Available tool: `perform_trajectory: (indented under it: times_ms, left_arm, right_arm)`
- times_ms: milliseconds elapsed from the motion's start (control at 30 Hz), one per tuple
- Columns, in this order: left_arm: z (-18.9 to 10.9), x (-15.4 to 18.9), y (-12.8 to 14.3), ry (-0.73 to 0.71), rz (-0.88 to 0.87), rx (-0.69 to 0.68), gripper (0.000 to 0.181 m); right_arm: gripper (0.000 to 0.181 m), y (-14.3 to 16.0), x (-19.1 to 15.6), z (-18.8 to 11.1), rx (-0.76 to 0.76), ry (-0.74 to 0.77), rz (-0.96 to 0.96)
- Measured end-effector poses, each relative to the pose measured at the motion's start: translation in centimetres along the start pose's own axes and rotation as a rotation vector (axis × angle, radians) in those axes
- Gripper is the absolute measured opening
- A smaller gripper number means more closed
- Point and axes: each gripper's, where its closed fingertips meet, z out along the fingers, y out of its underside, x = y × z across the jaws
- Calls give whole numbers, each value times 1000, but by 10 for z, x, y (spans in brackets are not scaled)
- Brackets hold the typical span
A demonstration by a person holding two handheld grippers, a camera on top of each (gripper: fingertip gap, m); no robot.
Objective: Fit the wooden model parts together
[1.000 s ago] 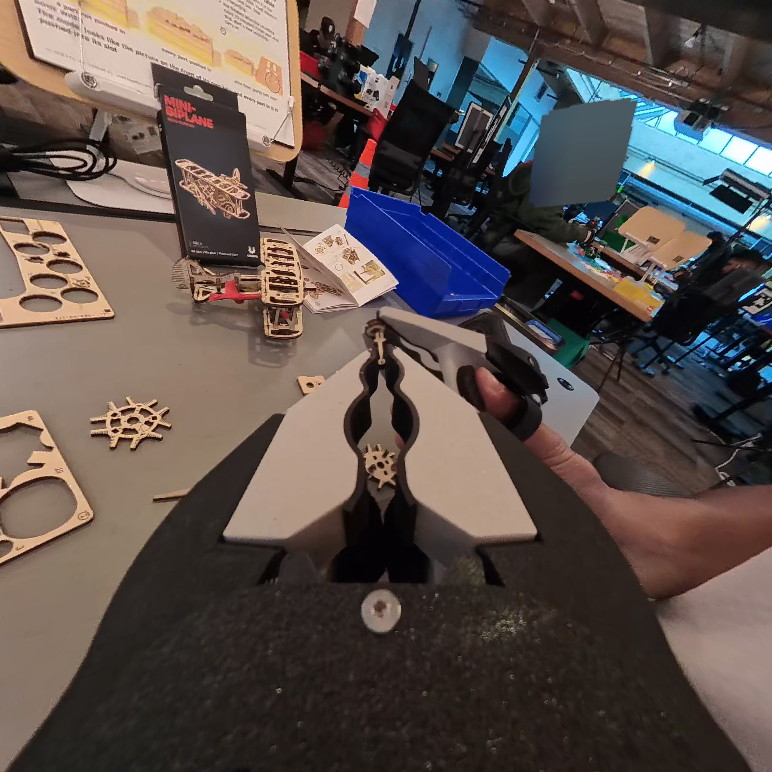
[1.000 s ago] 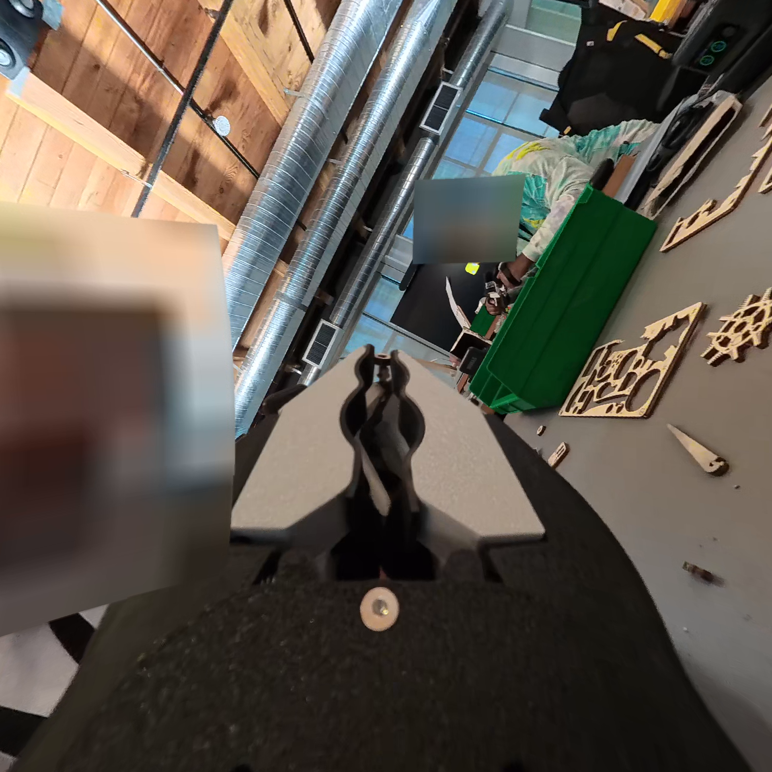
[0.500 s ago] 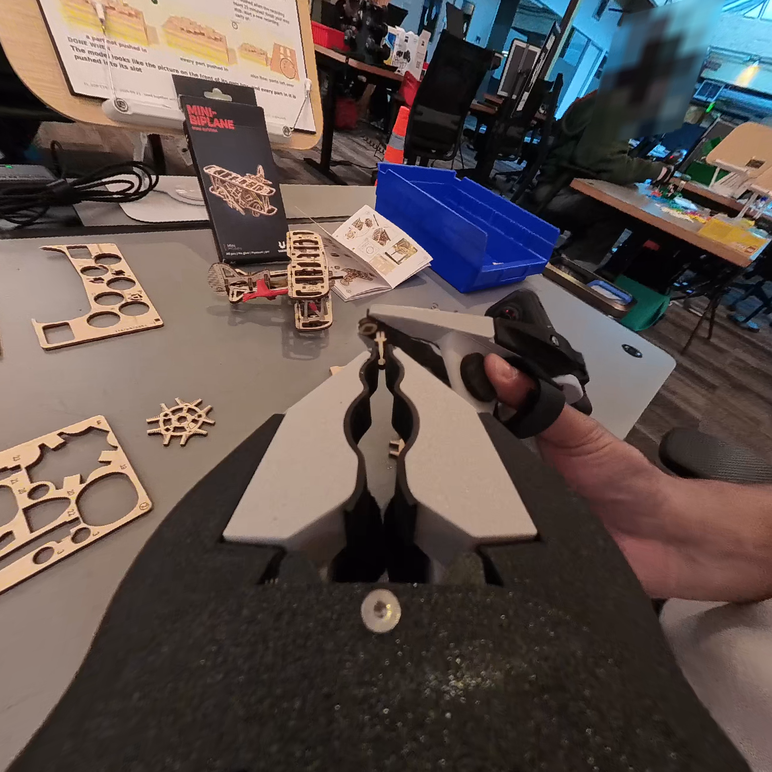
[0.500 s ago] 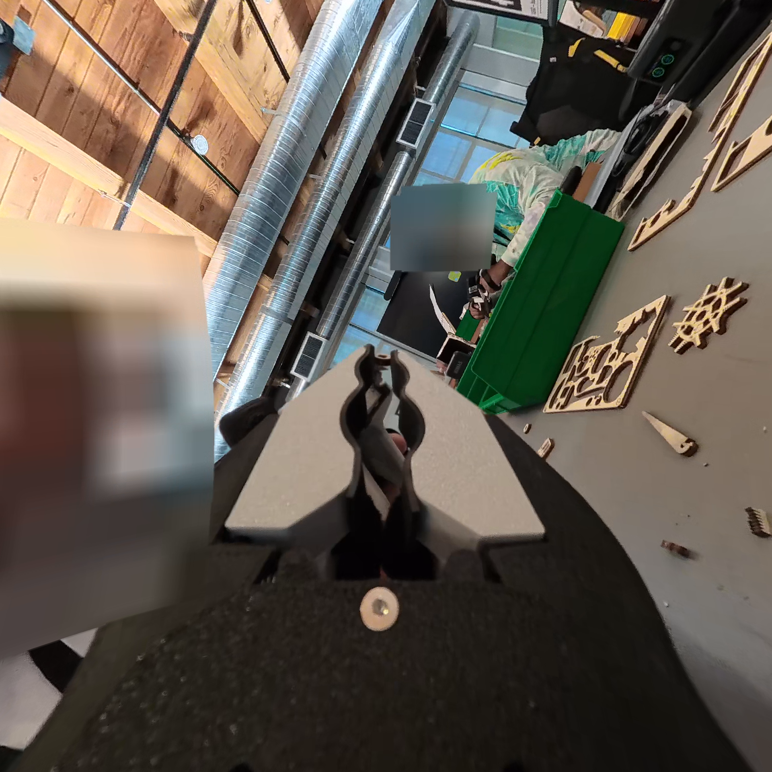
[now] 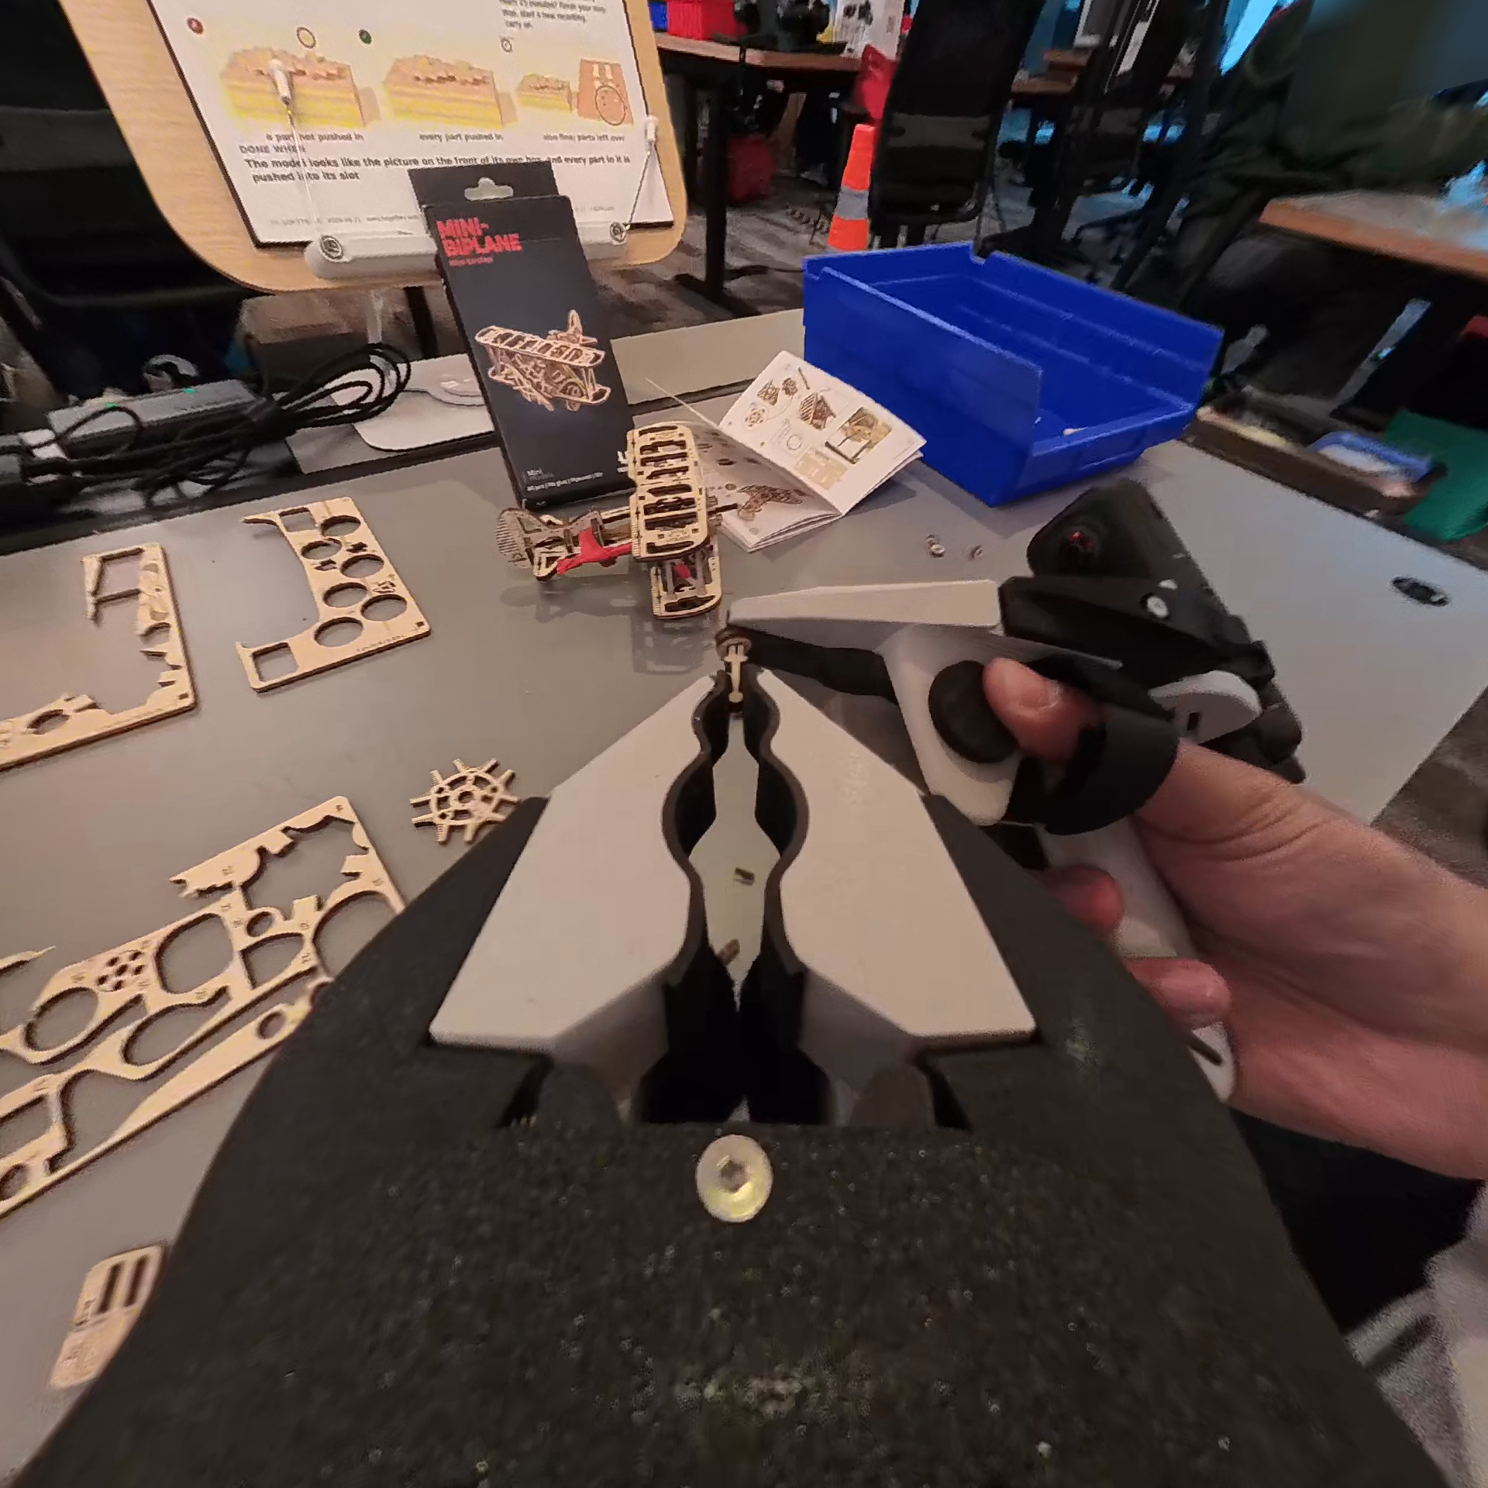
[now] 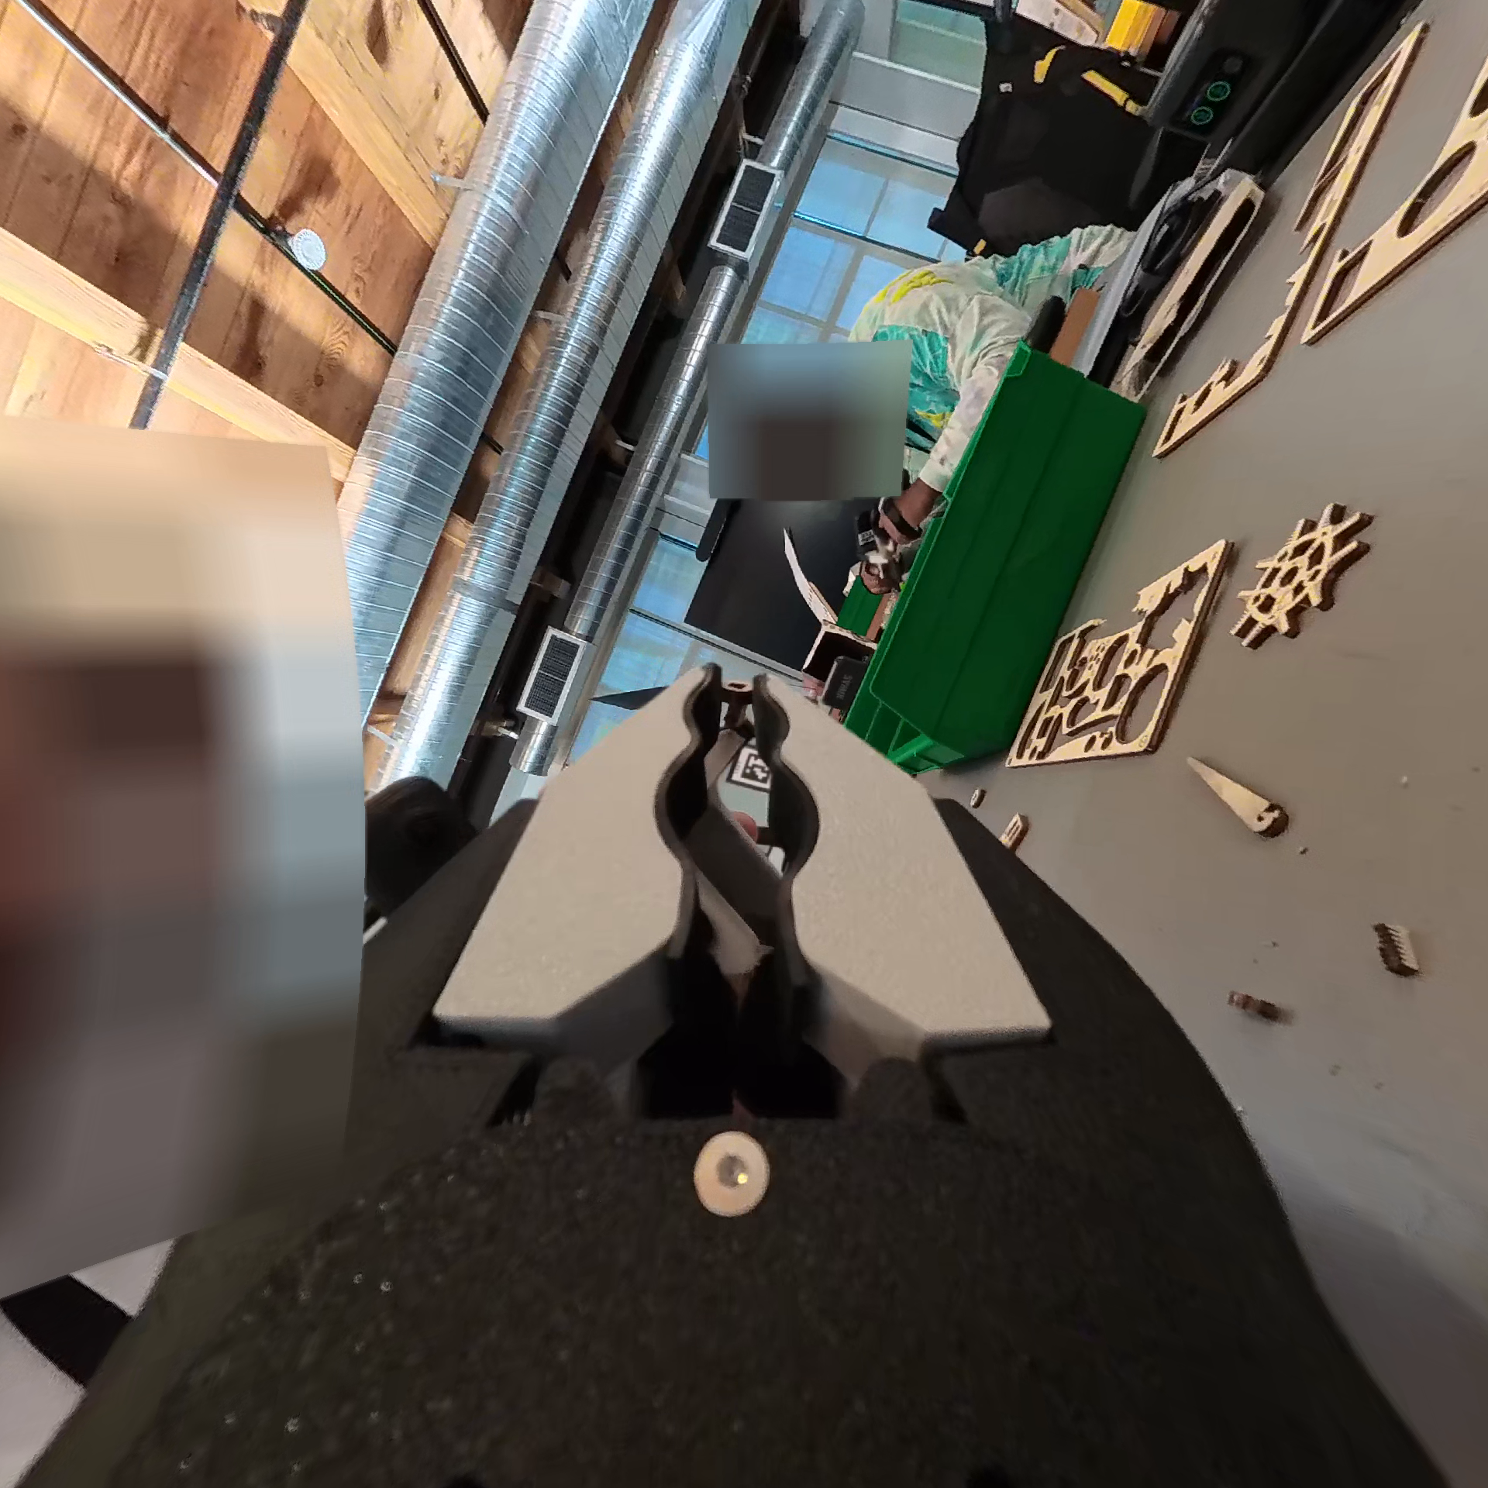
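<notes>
Left gripper (image 5: 734, 684) fingers pinch a small wooden pin (image 5: 734, 664) upright at their tips, above the bench (image 5: 564, 708). Right gripper (image 6: 734, 694), fingers nearly closed, grips a tiny ring (image 5: 731, 638) at the pin's top, apparently to press them together.

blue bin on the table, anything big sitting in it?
No. In the left wrist view the blue bin shows a bare blue floor, with at most a tiny pale speck near its right end.

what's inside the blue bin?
Blue bin: the visible floor strip looks bare except one small pale speck near its right end. The front wall covers the rest of the floor.
</notes>
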Motion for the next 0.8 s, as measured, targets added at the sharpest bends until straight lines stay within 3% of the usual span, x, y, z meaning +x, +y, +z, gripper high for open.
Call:
perform_trajectory:
  times_ms: [333,800]
  left_arm:
    - [3,-3,4,-137,179,-33,0]
    - [5,0,2,-86,77,-19,0]
  right_arm:
    - [7,1,6,-1,68,-7,141]
    - [6,-4,3,-2,85,-56,133]
